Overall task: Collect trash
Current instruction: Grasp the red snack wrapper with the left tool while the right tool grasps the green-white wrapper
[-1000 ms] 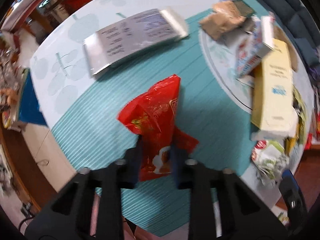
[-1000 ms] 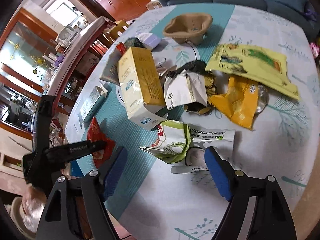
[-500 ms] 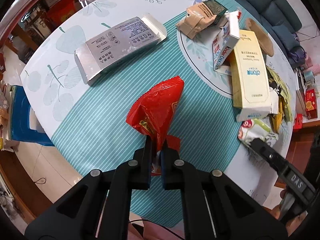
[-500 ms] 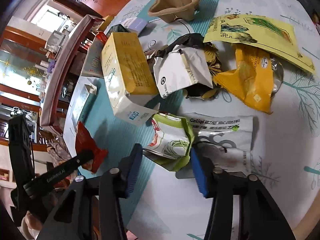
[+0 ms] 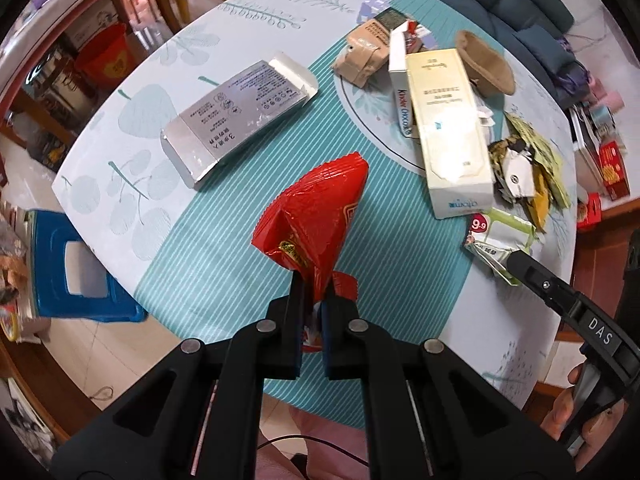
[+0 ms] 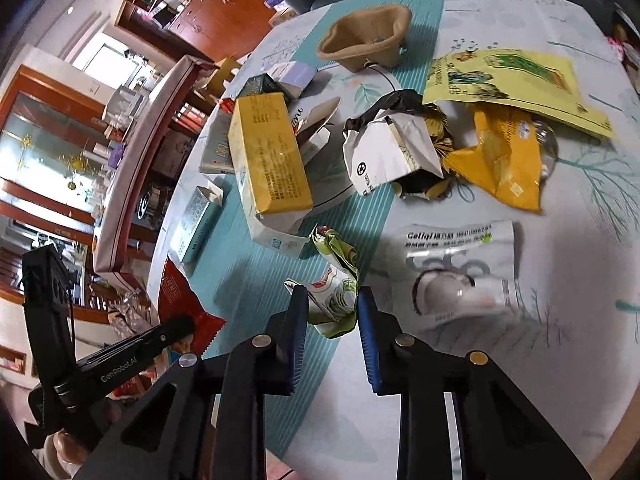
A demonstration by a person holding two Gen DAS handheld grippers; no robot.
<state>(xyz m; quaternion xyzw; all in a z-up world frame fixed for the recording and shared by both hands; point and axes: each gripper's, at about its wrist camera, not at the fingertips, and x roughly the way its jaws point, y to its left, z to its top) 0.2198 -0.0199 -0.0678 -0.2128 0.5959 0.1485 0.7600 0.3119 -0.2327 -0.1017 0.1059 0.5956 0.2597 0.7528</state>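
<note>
My left gripper [image 5: 311, 280] is shut on a red snack wrapper [image 5: 316, 216] and holds it lifted above the teal-striped table [image 5: 224, 264]. The wrapper also shows at the left of the right wrist view [image 6: 180, 300]. My right gripper [image 6: 332, 300] has closed on a crumpled green and white wrapper [image 6: 334, 296] near the table's front edge; the same wrapper shows in the left wrist view [image 5: 496, 240]. A white Geliqi packet [image 6: 460, 268] lies just right of it.
A silver flattened box [image 5: 236, 120] lies at the far left. A tall yellow box [image 6: 268, 160], a white Kinder box [image 5: 402, 92], a brown paper bowl [image 6: 364, 36], a torn white bag [image 6: 396, 156] and yellow bags [image 6: 508, 160] crowd the middle. A blue stool [image 5: 76, 268] stands beside the table.
My left gripper shut on the red wrapper and lifted it off the table. My right gripper moved in and closed from wide open onto the green wrapper.
</note>
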